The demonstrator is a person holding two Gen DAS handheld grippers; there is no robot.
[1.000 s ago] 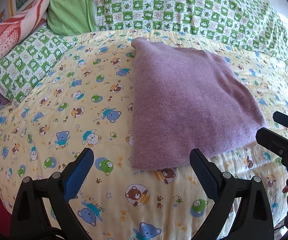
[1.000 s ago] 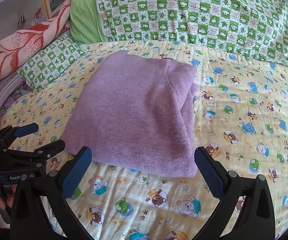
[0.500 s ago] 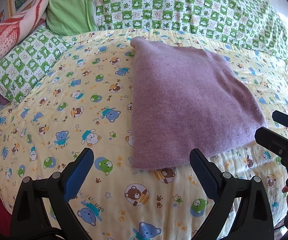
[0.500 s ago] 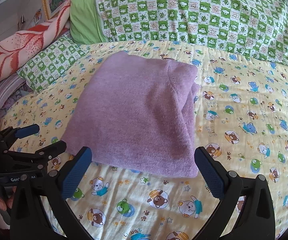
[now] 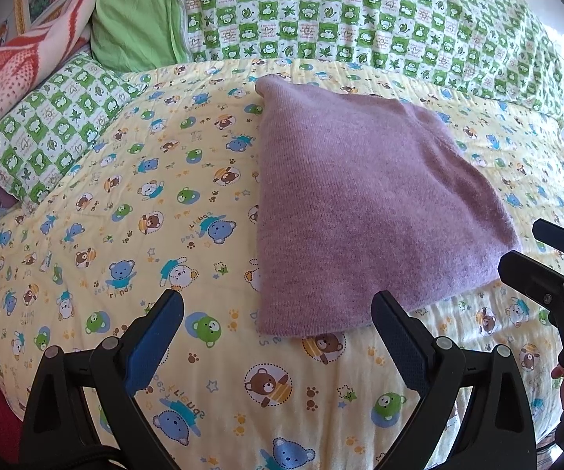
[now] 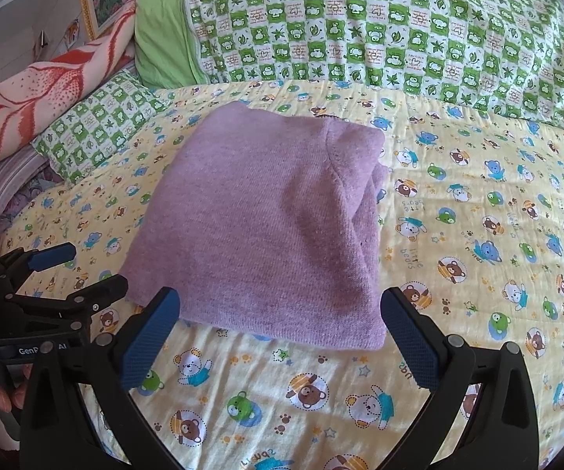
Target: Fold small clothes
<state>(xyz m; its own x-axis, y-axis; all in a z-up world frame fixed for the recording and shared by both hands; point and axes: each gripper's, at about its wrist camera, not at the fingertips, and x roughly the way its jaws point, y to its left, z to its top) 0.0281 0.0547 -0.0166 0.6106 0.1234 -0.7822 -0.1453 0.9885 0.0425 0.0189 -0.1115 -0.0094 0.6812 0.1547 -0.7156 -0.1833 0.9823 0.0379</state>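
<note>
A purple knit garment (image 5: 360,203) lies folded into a flat rectangle on the yellow bear-print bedsheet (image 5: 125,203); it also shows in the right wrist view (image 6: 266,227). My left gripper (image 5: 278,317) is open and empty, just short of the garment's near left corner. My right gripper (image 6: 280,313) is open and empty, its fingers on either side of the garment's near edge, a little above it. Each gripper shows in the other's view: the right one (image 5: 548,262) at the garment's right corner, the left one (image 6: 66,274) at its left corner.
A green checked blanket (image 5: 360,19) lies folded along the back of the bed. A green checked pillow (image 5: 47,129) and a red and white blanket (image 5: 15,58) lie at the left. The bed's edge runs at the far left and right.
Both grippers have crept slightly forward toward the garment. The garment has not moved and both grippers stay open.
</note>
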